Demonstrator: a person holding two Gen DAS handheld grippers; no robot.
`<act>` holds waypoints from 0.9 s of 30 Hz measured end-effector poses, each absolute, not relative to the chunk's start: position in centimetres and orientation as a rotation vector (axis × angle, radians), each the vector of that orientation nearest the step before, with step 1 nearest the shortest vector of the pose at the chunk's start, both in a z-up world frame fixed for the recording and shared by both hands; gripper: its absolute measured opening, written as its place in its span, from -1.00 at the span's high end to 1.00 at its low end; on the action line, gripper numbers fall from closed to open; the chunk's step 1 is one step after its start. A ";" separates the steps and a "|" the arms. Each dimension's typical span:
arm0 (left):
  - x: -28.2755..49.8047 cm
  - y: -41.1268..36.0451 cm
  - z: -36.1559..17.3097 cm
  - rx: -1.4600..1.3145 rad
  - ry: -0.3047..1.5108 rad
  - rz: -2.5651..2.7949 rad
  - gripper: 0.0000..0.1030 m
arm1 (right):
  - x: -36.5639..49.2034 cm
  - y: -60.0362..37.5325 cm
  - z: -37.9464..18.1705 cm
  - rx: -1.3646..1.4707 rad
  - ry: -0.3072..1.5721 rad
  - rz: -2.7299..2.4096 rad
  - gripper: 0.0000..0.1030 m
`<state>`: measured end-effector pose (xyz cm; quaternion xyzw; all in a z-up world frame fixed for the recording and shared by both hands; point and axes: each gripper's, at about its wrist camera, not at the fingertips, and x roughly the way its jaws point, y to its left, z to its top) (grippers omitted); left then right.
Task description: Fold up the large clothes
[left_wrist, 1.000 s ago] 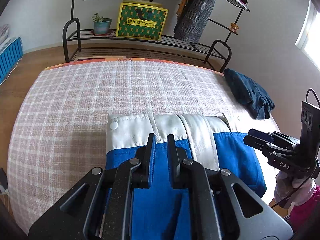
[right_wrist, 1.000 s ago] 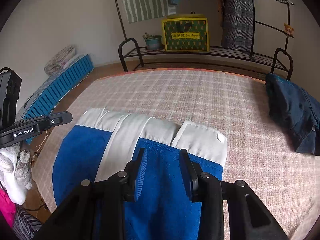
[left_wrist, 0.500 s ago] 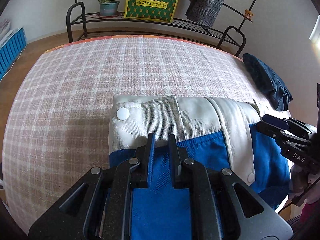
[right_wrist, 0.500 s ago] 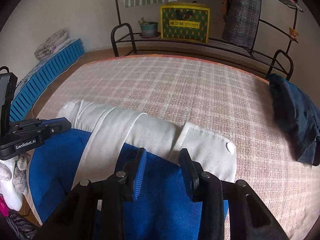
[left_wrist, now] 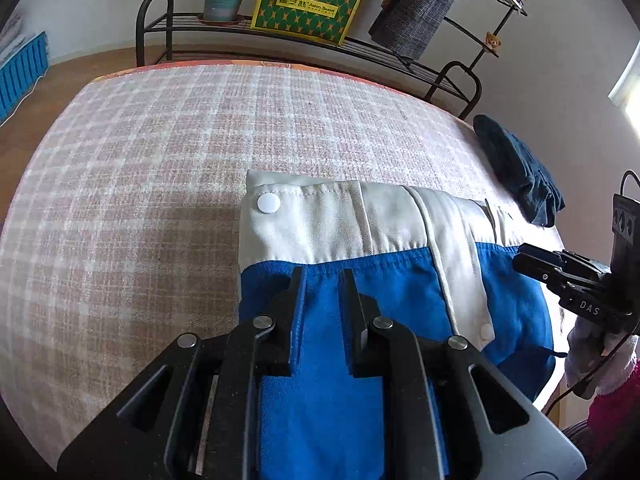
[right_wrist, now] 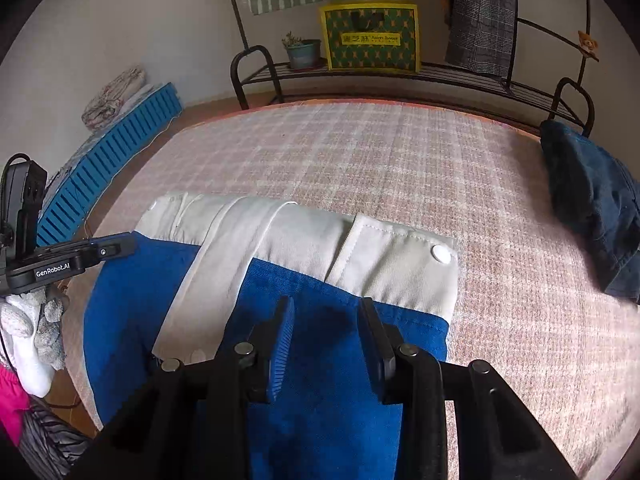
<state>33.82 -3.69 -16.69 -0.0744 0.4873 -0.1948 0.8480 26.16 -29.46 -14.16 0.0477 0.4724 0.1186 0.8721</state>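
A blue and white jacket [left_wrist: 360,248] lies folded on the checked bed cover [left_wrist: 160,168], its white band with a snap button toward the far side. It also shows in the right wrist view [right_wrist: 320,256]. My left gripper [left_wrist: 322,276] hovers over the jacket's blue part near its left edge, jaws a little apart, nothing between them. My right gripper [right_wrist: 326,304] is open over the blue part near the jacket's right edge. Each gripper shows in the other's view, the right one [left_wrist: 532,258] and the left one [right_wrist: 116,246].
A dark navy garment [right_wrist: 592,200] lies bunched at the bed's right edge. Behind the bed stands a black metal rack [left_wrist: 360,44] with a green and yellow bag [left_wrist: 308,4], a potted plant and hanging clothes. A blue slatted panel [right_wrist: 104,172] lies on the floor at left.
Both grippers have dropped closer to the jacket and tilted down over it. The right jaws have opened wider; the left jaws have parted a little.
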 end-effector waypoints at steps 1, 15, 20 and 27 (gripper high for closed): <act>33.1 -3.2 -16.3 -0.164 1.023 -0.422 0.72 | 25.5 -30.1 -14.0 0.130 0.984 0.262 0.32; 29.0 -2.1 -21.0 -0.142 1.055 -0.466 0.68 | 23.2 -30.1 -18.7 0.085 1.051 0.269 0.37; 29.6 1.2 -19.3 -0.303 1.094 -0.469 0.63 | 22.2 -31.5 -16.5 0.176 1.003 0.265 0.23; 30.8 7.1 -19.2 -0.685 1.089 -0.503 -0.22 | 19.1 -34.9 -15.1 0.312 0.891 0.286 -0.58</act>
